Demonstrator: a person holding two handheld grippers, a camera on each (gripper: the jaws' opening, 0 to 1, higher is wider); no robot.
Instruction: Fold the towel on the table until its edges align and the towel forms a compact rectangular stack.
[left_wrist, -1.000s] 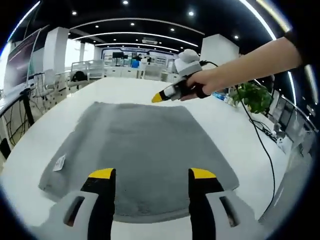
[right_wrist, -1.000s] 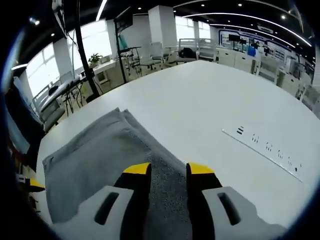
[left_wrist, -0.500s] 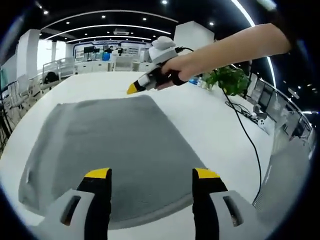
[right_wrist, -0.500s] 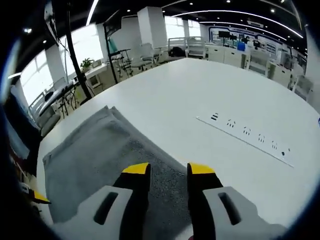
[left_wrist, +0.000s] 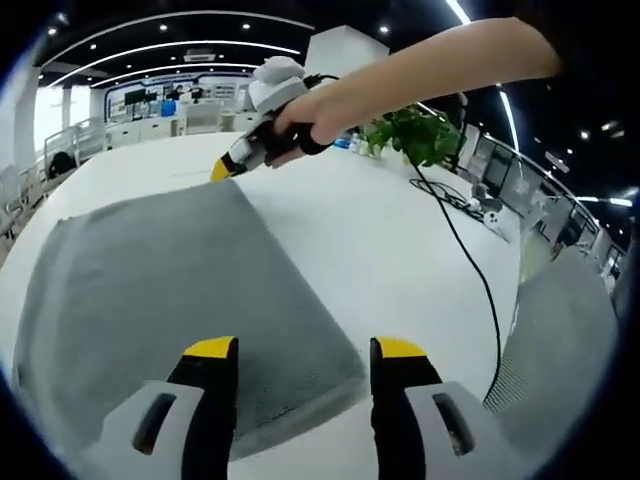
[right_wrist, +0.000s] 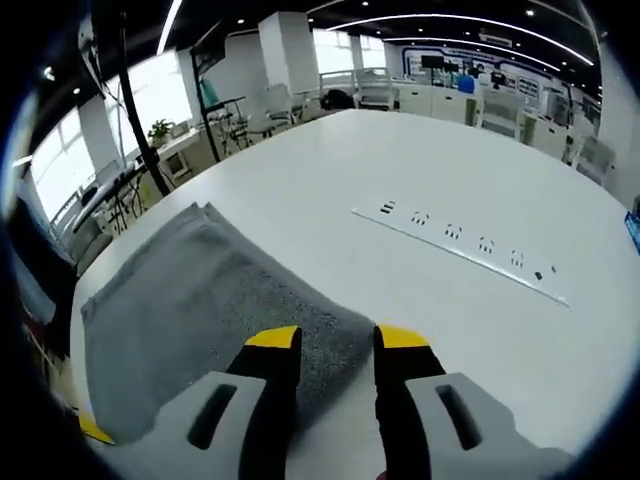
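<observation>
Overhead-lit office, grey towel (left_wrist: 150, 290) flat on white table (right_wrist: 450, 170), both hand-held grippers' jaws parted, holding nothing.

bare white table (right_wrist: 470, 330) beside the towel (right_wrist: 200, 310), power strip (right_wrist: 460, 238) well apart, cable (left_wrist: 470, 270) trailing nearby

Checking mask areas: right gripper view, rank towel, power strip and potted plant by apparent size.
1. towel: largest.
2. power strip: long and thin.
3. potted plant: tiny, but far off, so its small look is partly distance.
</observation>
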